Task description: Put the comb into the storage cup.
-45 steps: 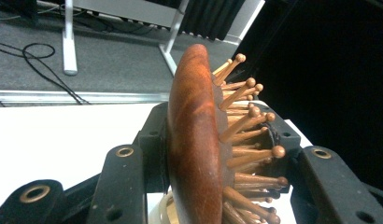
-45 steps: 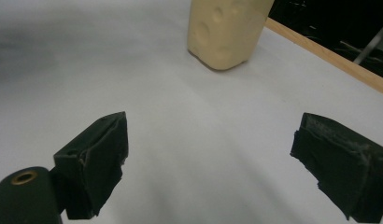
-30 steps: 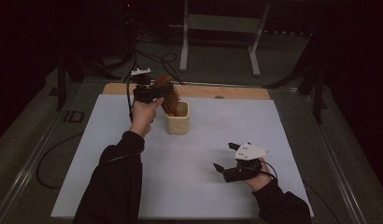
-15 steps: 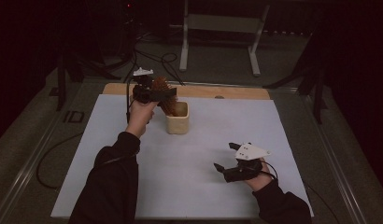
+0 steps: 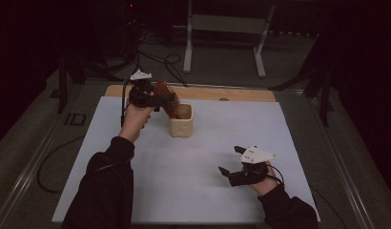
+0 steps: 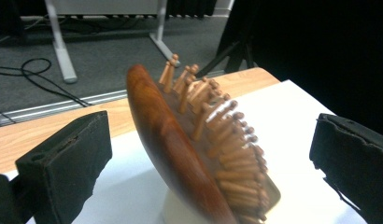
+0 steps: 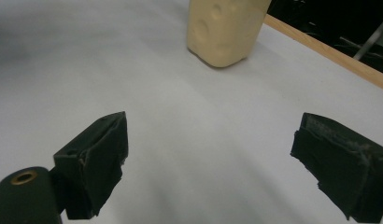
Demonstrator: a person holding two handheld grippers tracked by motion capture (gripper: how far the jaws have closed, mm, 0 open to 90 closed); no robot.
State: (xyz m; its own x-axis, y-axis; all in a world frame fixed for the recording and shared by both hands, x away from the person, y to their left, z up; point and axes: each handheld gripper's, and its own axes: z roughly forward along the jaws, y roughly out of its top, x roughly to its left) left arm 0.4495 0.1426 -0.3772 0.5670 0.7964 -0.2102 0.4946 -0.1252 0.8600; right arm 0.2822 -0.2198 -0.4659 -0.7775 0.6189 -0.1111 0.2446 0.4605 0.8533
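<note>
Your left gripper (image 6: pixel 203 154) has its jaws wide, just opened, and the wooden hairbrush (image 6: pixel 194 144) stands between them with neither pad touching it; it sits tilted, handle end down in the cream cup (image 5: pixel 181 120), bristles toward the right-hand jaw. My read is that the drop is done and the step in hand is the retreat, so back straight out along the jaw line. Don't sweep sideways: the bristles are the nearer side and would likely catch and tip the brush or cup. Your right gripper (image 7: pixel 213 163) rests on the white bench (image 5: pixel 193 167), jaws wide with nothing between them, cup well ahead of them. Count: one brush, one cup, two grippers.
</note>
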